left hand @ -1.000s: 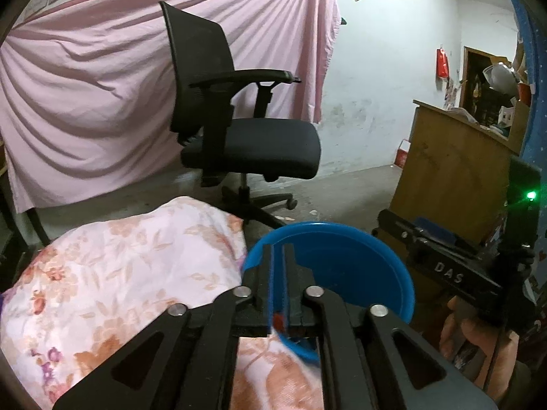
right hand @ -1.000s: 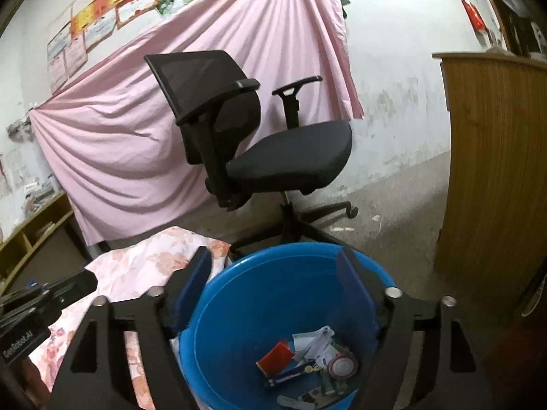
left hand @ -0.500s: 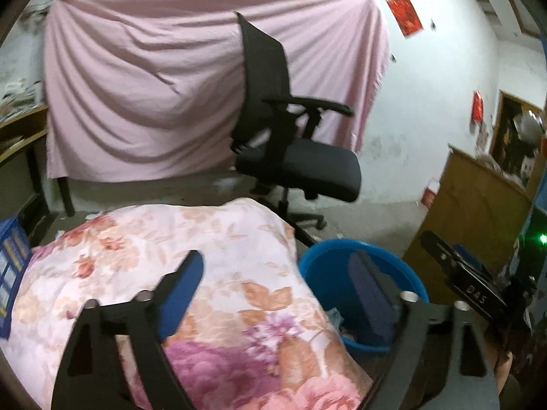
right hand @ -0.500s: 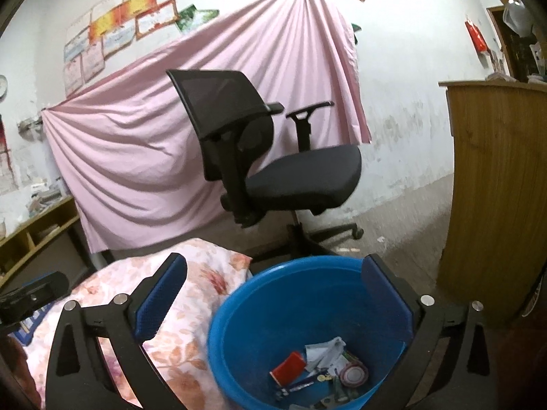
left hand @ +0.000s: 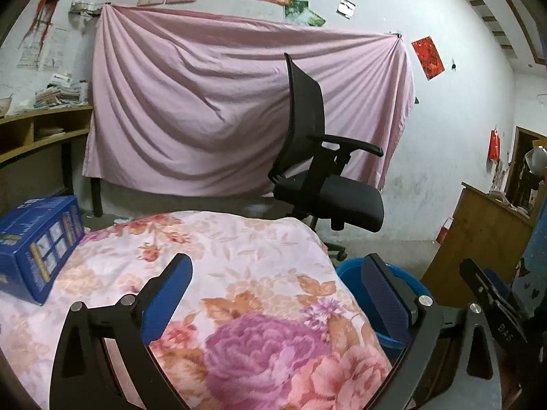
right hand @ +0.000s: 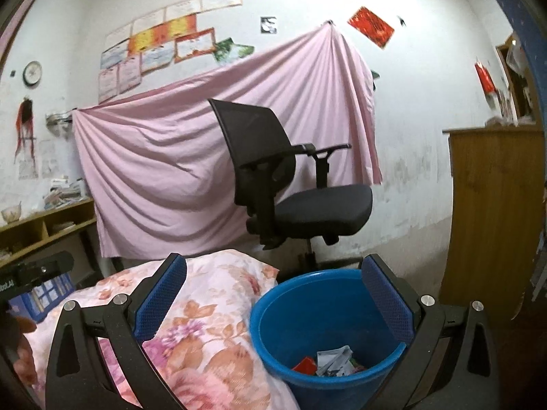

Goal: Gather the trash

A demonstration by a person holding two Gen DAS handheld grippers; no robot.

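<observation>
A second ago the left tongs [left hand: 277, 302] were pinched shut over the blue bucket's [left hand: 401, 282] rim; their jaws are now opening wide, nothing between them, over the flowered quilt [left hand: 239, 273] with the bucket off to the right. The right tongs [right hand: 273, 302] have spread from partly open to fully wide and drawn back from the bucket.

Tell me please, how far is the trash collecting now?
Done: wrappers and scraps lie at the bottom of the blue bucket. In hand: nothing; the left gripper is opening with nothing between its fingers, and the right gripper is open and empty. Left: no more trash shows on the floral blanket; only a blue box sits there.
</observation>
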